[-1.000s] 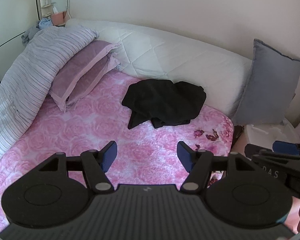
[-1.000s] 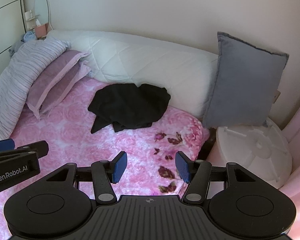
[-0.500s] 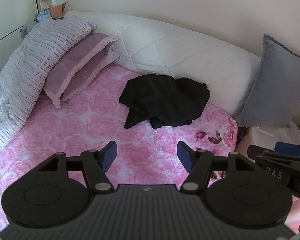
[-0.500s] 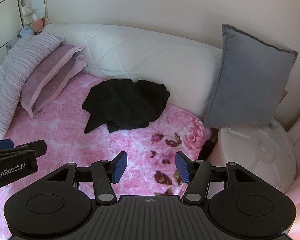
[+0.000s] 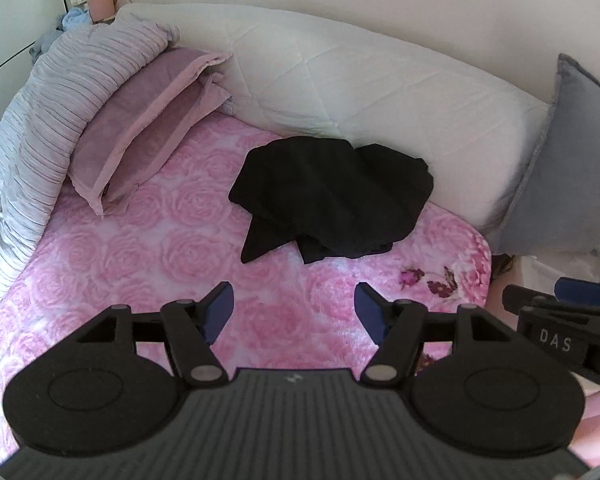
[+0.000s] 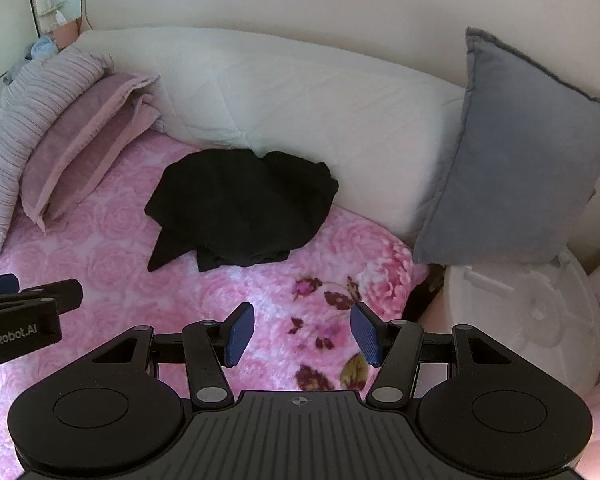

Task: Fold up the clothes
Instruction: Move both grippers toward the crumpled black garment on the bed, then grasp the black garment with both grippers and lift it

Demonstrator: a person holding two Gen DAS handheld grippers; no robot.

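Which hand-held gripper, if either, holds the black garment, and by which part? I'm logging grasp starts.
Neither. The left hand-held gripper and right hand-held gripper are both open and empty; the black garment lies bunched on the pink bedspread.

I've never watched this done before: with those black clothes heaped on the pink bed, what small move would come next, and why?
Probably bring both grippers forward and down to the black garment. It lies crumpled on the pink blanket, nothing spread flat yet. The left gripper and right gripper are both open, empty and short of the cloth, so reaching an edge seems the first step.
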